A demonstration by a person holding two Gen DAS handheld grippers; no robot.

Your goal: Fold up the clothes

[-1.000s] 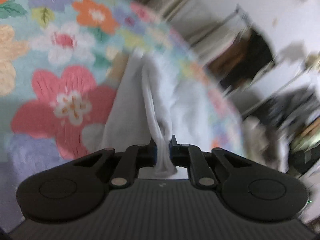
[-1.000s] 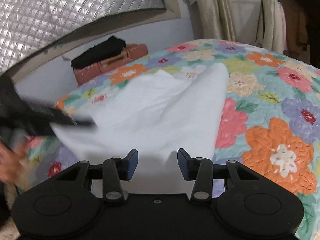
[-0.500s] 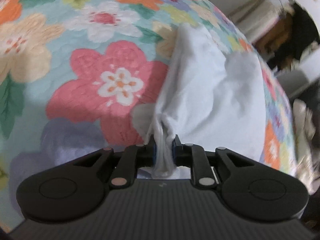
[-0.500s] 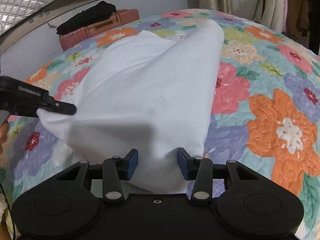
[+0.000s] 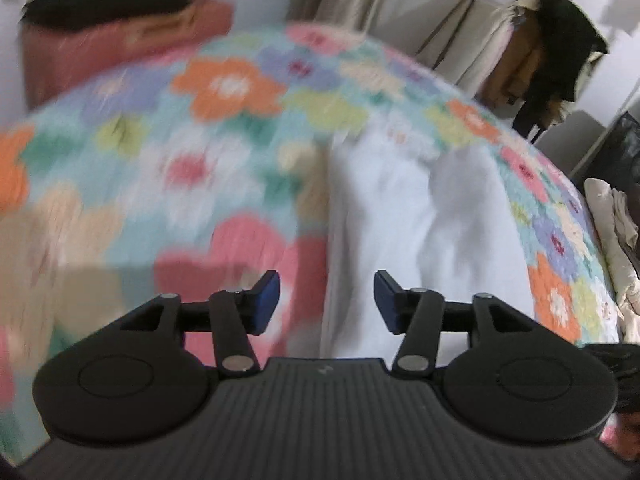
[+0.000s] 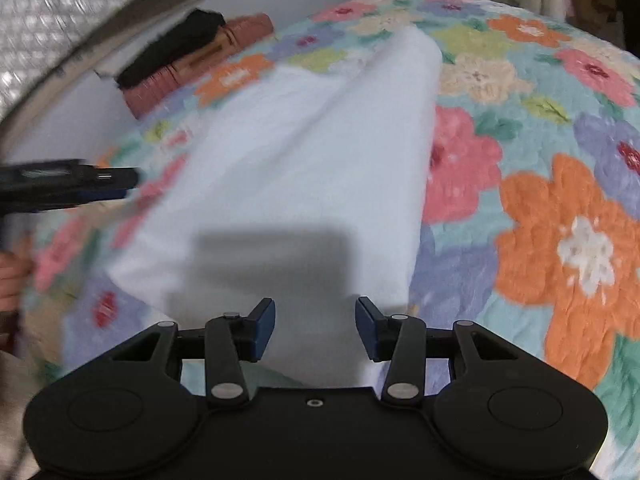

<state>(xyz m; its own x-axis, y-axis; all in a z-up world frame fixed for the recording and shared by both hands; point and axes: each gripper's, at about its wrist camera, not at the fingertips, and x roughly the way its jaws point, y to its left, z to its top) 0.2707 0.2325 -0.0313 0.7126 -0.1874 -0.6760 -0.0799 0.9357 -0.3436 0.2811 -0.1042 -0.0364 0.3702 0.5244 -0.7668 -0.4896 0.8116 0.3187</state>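
A white garment [image 6: 304, 168] lies folded in a long strip on the floral quilt [image 6: 560, 208]. It also shows in the left wrist view [image 5: 424, 232], blurred. My left gripper [image 5: 326, 302] is open and empty, over the garment's left edge. It shows from the side in the right wrist view [image 6: 112, 184], just left of the garment. My right gripper [image 6: 316, 326] is open and empty, over the garment's near end, which carries its shadow.
A reddish-brown suitcase [image 6: 200, 68] with a black cloth [image 6: 176, 44] on it stands past the far side of the bed. A clothes rack with hanging garments [image 5: 552, 64] stands at the far right. Beige fabric [image 5: 616, 232] lies beside the bed.
My left gripper has opened and let go of the white garment's edge, which now lies on the quilt. The left view has swung up and blurred. The right gripper stays open.
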